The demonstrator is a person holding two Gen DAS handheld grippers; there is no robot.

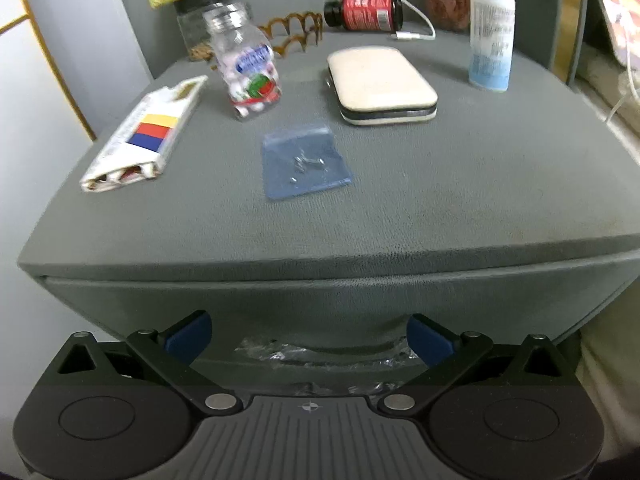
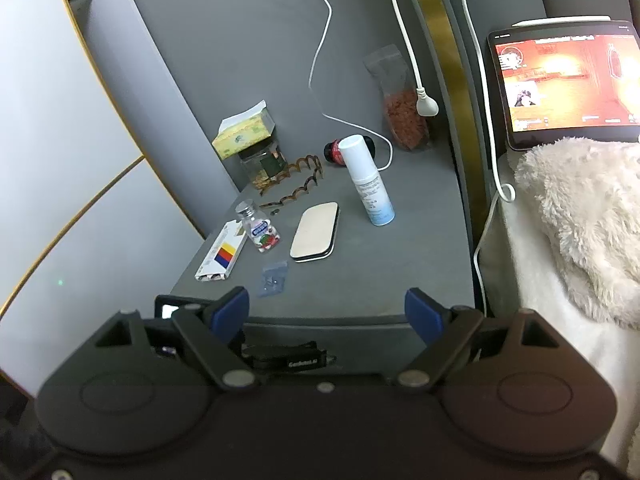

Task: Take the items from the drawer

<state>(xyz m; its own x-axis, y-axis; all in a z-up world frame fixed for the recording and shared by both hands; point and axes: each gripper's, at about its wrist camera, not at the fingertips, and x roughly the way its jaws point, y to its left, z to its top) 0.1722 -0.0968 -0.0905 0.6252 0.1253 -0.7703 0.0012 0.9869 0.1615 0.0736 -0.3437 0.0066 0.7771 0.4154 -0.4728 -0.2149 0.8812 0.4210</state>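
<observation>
The grey nightstand's drawer front (image 1: pixel 320 300) fills the lower middle of the left wrist view. My left gripper (image 1: pixel 309 340) stands open right before it, its blue pads (image 1: pixel 188 338) wide apart. Crinkled clear plastic (image 1: pixel 320 356) shows low between the fingers, under the front's curved notch; I cannot tell whether the drawer is open. On the top lie a small blue zip bag (image 1: pixel 306 164) with metal bits, a candy bottle (image 1: pixel 250 76), a striped white box (image 1: pixel 148 136) and a beige case (image 1: pixel 380 84). My right gripper (image 2: pixel 327 316) hangs open farther back, with nothing between its fingers. The left gripper (image 2: pixel 288 360) shows below it.
At the back of the top (image 2: pixel 360 280) stand a white spray bottle (image 2: pixel 370 184), a red-labelled dark bottle (image 1: pixel 362 12) on its side, brown wavy hair clips (image 1: pixel 294 34), a jar (image 2: pixel 262 164) under a yellow pack and a bag of reddish bits (image 2: pixel 404 116). A lit tablet (image 2: pixel 564 84) and fluffy blanket (image 2: pixel 580 220) lie right.
</observation>
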